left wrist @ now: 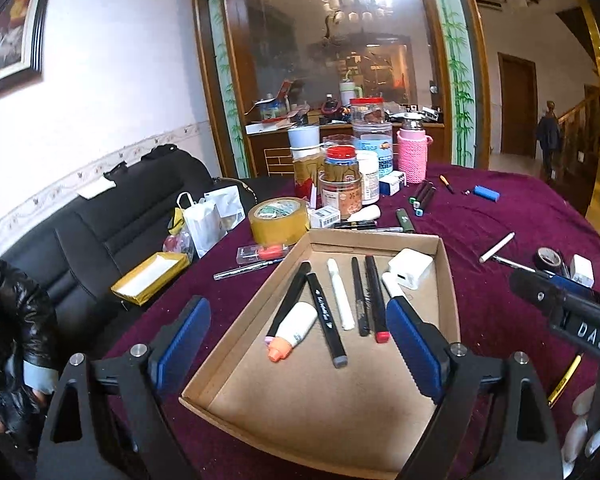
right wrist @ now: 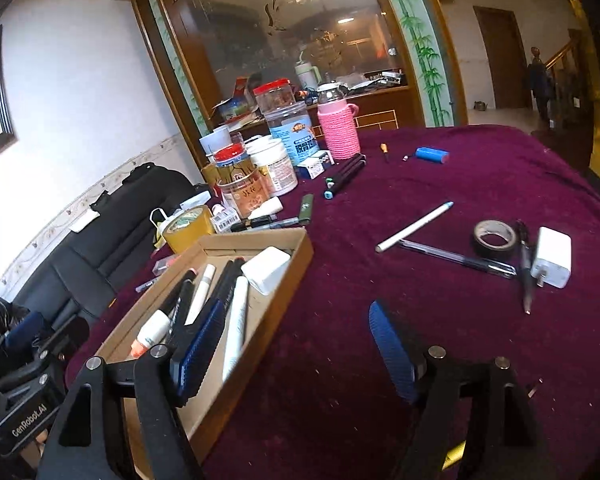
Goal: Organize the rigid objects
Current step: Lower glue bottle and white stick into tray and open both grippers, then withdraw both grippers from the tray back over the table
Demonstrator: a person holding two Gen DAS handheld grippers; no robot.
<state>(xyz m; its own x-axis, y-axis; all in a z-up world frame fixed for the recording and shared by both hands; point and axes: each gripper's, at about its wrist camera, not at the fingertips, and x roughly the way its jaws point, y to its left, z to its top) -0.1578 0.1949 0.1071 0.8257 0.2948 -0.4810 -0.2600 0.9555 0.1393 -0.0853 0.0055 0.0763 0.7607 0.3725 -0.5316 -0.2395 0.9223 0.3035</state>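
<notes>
A shallow cardboard box (left wrist: pixel 320 404) on the maroon tablecloth holds several pens and markers (left wrist: pixel 374 298), a white charger (left wrist: pixel 410 268) and a white tube with an orange cap (left wrist: pixel 294 330). My left gripper (left wrist: pixel 300 340) hovers open over the box, with nothing between its pads. My right gripper (right wrist: pixel 296 352) is open too, its left finger (right wrist: pixel 198 354) over the box's right side (right wrist: pixel 296 248) and its right finger above bare cloth. Loose to the right lie a white pen (right wrist: pixel 414 226), a clear pen (right wrist: pixel 456 258), a black tape roll (right wrist: pixel 494 236), a dark pen (right wrist: pixel 525 268) and a second white charger (right wrist: pixel 552 256).
Jars (right wrist: pixel 238 184), a pink-sleeved bottle (right wrist: pixel 338 132) and a yellow tape roll (left wrist: pixel 278 220) crowd the far side. Markers (right wrist: pixel 346 174), a blue cylinder (right wrist: pixel 432 155) and a small screwdriver (right wrist: pixel 385 152) lie beyond. A black sofa (left wrist: pixel 112 232) and a person's black sleeve (left wrist: pixel 16 320) are at left.
</notes>
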